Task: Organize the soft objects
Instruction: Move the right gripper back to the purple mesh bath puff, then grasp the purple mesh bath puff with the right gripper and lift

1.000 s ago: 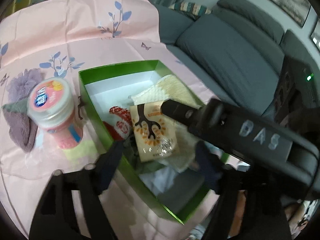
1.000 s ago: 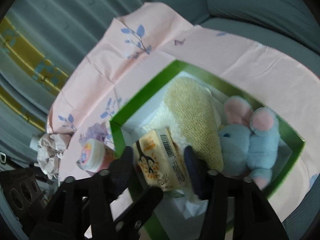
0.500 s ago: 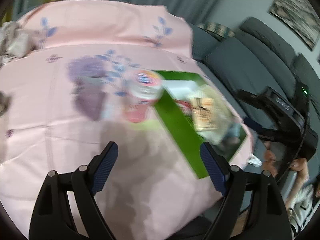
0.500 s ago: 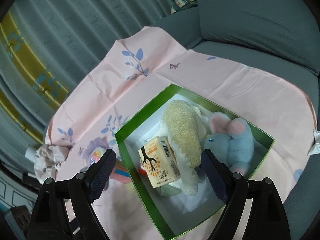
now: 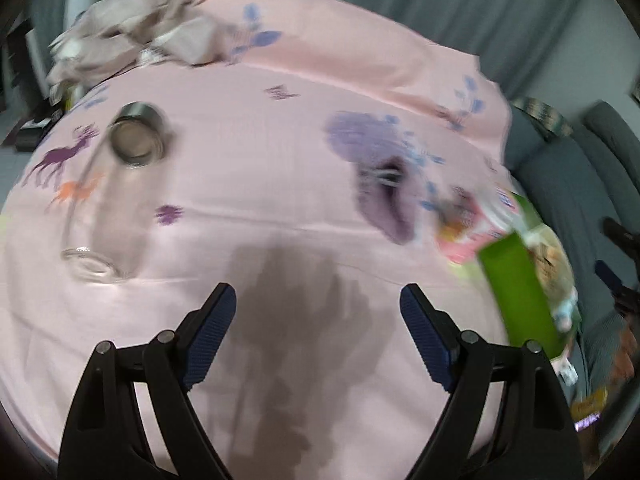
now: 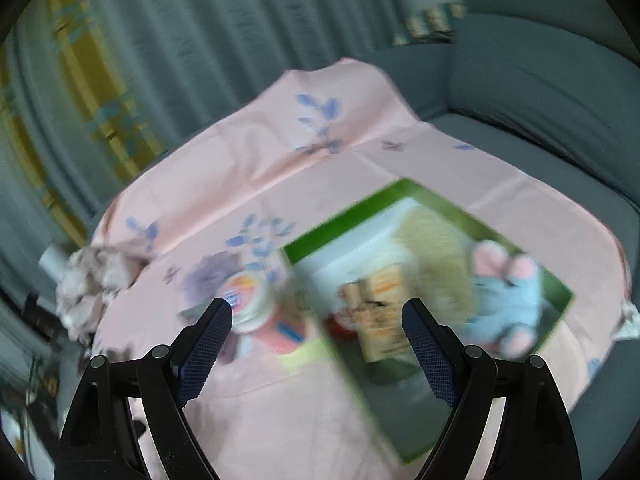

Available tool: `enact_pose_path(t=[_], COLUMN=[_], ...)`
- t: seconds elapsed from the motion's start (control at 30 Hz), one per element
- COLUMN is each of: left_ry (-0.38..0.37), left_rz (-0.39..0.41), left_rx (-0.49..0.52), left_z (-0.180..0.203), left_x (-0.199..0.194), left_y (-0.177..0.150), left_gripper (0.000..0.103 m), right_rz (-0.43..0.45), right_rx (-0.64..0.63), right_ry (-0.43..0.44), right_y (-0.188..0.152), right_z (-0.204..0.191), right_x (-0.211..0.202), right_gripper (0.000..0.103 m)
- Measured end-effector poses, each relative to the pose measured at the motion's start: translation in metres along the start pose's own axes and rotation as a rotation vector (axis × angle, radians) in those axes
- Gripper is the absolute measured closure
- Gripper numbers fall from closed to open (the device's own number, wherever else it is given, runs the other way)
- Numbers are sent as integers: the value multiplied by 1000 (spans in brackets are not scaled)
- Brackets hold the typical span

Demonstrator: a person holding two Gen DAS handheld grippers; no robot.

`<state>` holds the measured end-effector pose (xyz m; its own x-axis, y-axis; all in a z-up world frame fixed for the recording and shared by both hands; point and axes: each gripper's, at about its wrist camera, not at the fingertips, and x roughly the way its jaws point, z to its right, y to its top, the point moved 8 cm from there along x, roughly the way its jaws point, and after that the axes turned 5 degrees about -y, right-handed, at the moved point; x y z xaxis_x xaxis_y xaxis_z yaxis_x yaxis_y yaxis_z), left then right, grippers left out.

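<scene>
1. Left wrist view: left tool point(image 5: 316, 306) wide, empty, over bare worktop point(image 5: 248, 184); purple cloth point(image 5: 384, 184) unpacked.
2. Right tool point(image 6: 316, 320) wide, empty; yellow packet point(image 6: 380, 320) boxed inside green box point(image 6: 348, 216).

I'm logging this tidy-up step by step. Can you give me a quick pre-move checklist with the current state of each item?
1. Left gripper jaws open and empty: ok.
2. Right gripper jaws open and empty: ok.
3. Yellow packet inside green box: ok.
4. Blue plush inside the box: ok.
5. Purple cloth boxed: not ok, lying on the pink tablecloth.
6. Crumpled fabric boxed: not ok, at the far table edge.
</scene>
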<state>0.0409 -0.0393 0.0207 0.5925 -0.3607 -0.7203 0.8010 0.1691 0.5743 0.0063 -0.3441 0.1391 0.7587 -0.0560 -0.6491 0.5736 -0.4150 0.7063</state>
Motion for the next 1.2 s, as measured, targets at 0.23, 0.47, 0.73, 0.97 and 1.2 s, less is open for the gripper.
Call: enact_pose_path(t=[0.23, 0.47, 0.73, 0.97, 1.2], left_ry=[-92, -131, -93, -68, -72], left_rz=[-24, -70, -68, -88, -82], left_rx=[-116, -170, -157, -137, -169], left_z=[-14, -29, -41, -44, -48], left_x=[-3, -6, -9, -7, -3], left_y=[10, 13, 18, 15, 16], left_gripper=[19, 17, 17, 17, 17], right_rz=[-131, -324, -438, -493, -531], right_rx=[-157, -296, -341, -357, -316], right_ry=[215, 69, -79, -185, -97], right_y=[-21, -28, -39, -60, -65], right_z=[-100, -194, -221, -208, -205], right_x=[23, 123, 240, 296, 278], right_gripper=[16, 16, 16, 42, 91])
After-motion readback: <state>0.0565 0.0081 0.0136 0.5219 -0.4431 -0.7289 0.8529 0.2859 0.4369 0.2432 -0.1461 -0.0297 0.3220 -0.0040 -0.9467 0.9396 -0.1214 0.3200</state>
